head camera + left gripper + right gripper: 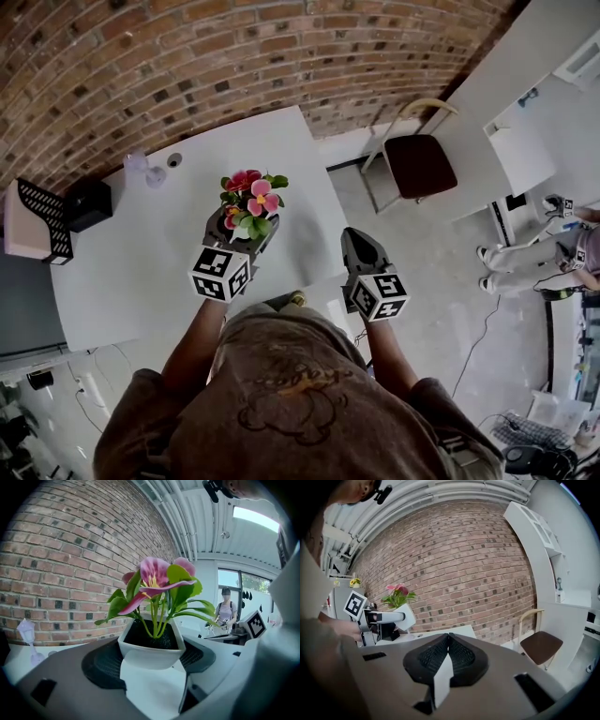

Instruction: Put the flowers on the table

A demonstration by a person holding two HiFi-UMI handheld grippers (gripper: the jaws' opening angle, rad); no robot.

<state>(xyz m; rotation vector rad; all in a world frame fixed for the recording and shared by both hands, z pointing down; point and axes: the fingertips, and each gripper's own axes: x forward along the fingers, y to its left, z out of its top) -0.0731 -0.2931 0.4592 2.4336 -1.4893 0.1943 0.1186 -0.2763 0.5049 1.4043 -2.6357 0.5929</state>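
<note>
The flowers (251, 197) are pink and red blooms with green leaves in a small white square pot (150, 646). My left gripper (246, 227) is shut on the pot, with a jaw on either side. It holds the pot upright over the white table (141, 262), near the table's right front part. In the right gripper view the pot (406, 616) hangs a little above the tabletop. My right gripper (359, 242) is shut on nothing, just off the table's right edge over the floor; its pads (449, 639) meet.
A black box (89, 202) and a perforated black-and-white stand (37, 220) sit at the table's left end. A small clear lantern (137, 164) and a round knob (174, 159) stand at the far edge by the brick wall. A chair (419, 161) and a person (562, 253) are to the right.
</note>
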